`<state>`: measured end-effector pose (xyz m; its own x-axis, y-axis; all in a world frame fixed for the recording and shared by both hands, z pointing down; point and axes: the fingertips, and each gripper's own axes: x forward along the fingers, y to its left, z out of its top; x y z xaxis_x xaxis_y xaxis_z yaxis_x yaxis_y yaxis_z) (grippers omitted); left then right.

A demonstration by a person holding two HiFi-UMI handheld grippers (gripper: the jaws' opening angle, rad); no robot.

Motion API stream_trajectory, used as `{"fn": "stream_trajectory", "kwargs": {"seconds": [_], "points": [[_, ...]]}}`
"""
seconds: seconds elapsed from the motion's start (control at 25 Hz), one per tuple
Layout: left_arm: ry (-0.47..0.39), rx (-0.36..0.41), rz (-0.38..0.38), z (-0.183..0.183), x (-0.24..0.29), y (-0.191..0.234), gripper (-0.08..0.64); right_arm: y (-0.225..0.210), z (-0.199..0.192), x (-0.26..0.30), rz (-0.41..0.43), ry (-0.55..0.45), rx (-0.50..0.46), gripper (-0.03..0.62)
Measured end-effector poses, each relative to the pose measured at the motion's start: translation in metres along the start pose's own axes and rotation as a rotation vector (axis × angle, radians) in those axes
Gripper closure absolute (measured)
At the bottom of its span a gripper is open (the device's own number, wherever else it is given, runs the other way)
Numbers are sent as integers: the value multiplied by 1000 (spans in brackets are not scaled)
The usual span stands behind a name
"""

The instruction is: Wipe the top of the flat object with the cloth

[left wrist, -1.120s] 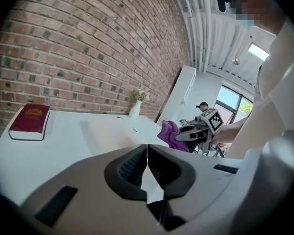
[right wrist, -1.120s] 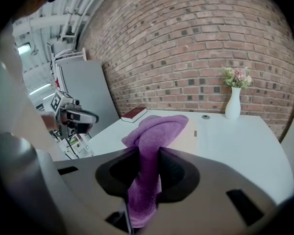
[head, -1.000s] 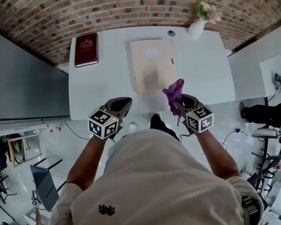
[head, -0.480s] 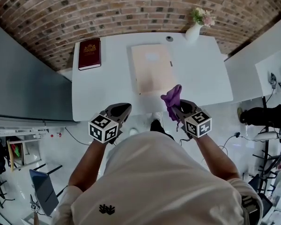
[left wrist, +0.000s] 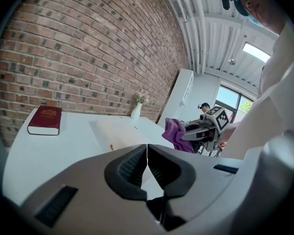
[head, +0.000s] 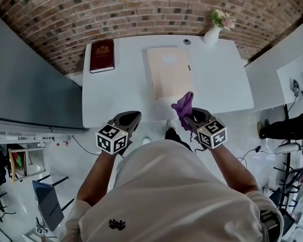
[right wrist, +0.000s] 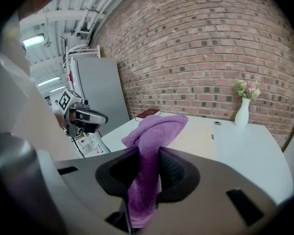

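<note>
A pale beige flat board (head: 169,73) lies on the white table (head: 121,92), toward its far middle; it also shows as the board (left wrist: 115,131) in the left gripper view. My right gripper (head: 192,113) is shut on a purple cloth (head: 184,104), held near the table's front edge just short of the board. In the right gripper view the cloth (right wrist: 152,146) bunches up between the jaws of the right gripper (right wrist: 148,168). My left gripper (head: 133,116) hovers at the front edge to the left, and this left gripper (left wrist: 146,160) has its jaws shut with nothing between them.
A dark red book (head: 102,55) lies at the table's far left. A white vase with flowers (head: 214,29) stands at the far right corner, a small round disc (head: 187,42) beside it. A brick wall (head: 141,9) runs behind the table.
Both grippers have stayed near the table's front edge. The view has shifted slightly, so the table sits a little further right and lower. The cloth remains held.
</note>
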<state>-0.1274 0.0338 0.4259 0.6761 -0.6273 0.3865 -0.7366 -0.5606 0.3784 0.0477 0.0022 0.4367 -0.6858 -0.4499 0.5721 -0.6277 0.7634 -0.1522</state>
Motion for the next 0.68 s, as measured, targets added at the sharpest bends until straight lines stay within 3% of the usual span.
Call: {"fn": "stream_trajectory", "kwargs": {"seconds": [0.68], "points": [[13, 36, -6, -26, -7, 20, 535, 29, -9, 10, 8, 95, -49, 476]]}}
